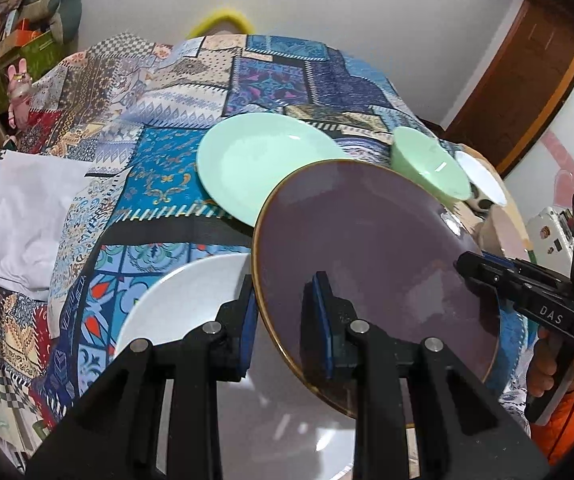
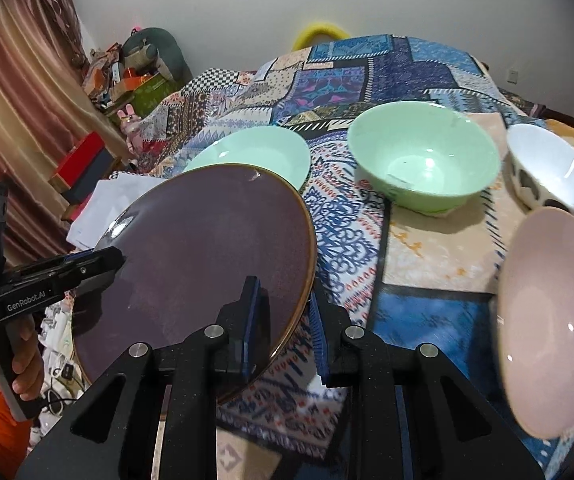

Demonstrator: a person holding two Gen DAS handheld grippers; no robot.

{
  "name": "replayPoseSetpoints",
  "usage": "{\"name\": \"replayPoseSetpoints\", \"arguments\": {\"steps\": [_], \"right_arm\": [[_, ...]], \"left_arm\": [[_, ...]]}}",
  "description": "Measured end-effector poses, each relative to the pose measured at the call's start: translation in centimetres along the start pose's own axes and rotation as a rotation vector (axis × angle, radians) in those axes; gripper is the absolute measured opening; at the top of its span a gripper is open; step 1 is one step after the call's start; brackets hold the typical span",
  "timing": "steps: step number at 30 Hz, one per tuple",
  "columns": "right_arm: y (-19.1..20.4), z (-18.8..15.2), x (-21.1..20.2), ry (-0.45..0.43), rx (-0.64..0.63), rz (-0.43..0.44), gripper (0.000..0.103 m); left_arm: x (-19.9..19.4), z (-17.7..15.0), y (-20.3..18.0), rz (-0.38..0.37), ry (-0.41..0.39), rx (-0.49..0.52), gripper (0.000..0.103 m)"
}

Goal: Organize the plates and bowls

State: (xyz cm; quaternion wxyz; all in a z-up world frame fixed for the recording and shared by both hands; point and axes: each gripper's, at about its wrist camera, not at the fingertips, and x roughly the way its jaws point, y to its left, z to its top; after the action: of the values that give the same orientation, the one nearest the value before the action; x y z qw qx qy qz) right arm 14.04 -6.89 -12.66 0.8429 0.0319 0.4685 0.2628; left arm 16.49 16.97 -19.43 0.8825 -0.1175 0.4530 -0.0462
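Observation:
A dark purple plate point(image 1: 367, 248) with a gold rim hangs tilted above the table, held from two sides. My left gripper point(image 1: 285, 320) is shut on its near-left rim. My right gripper point(image 2: 285, 328) is shut on the opposite rim, and its tip point(image 1: 467, 266) also shows in the left wrist view. Below the purple plate point(image 2: 207, 248) lies a white plate point(image 1: 183, 304). Behind it sit a mint green plate point(image 1: 263, 160), a green bowl point(image 2: 423, 160), a white bowl with black spots point(image 2: 551, 172) and a pink bowl point(image 2: 551, 320).
The table wears a patchwork cloth point(image 1: 159, 92). A folded white cloth point(image 1: 19, 216) lies at its left edge. Cluttered shelves and boxes point(image 2: 127, 80) stand beyond the left side, with a curtain point(image 2: 19, 92) nearby. A hand in an orange sleeve point(image 1: 551, 368) holds the right gripper.

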Motion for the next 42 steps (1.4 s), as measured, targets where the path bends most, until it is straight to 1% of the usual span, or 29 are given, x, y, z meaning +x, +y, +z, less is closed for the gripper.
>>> {"name": "replayPoseSetpoints", "arguments": {"steps": [11,21,32,42], "right_arm": [[-1.7,-2.2,-3.9,-0.035,0.016,-0.023,0.021],[-3.7,-4.8,-5.7,-0.029,0.039,-0.045,0.021],[-6.3,-7.2,-5.5,0.006,0.083,-0.067,0.021],[-8.2,-7.9,-3.8,0.05,0.121,-0.08,0.021]], "left_arm": [[-2.4,-2.1,-4.9,-0.015,0.002,0.041,0.026],[-2.1,-4.5,-8.4,-0.026,0.046,0.062,0.026],[0.8,-5.9,-10.6,-0.025,0.118,0.084,0.026],[4.4,-5.5,-11.2,-0.004,0.176,0.111,0.026]]}}
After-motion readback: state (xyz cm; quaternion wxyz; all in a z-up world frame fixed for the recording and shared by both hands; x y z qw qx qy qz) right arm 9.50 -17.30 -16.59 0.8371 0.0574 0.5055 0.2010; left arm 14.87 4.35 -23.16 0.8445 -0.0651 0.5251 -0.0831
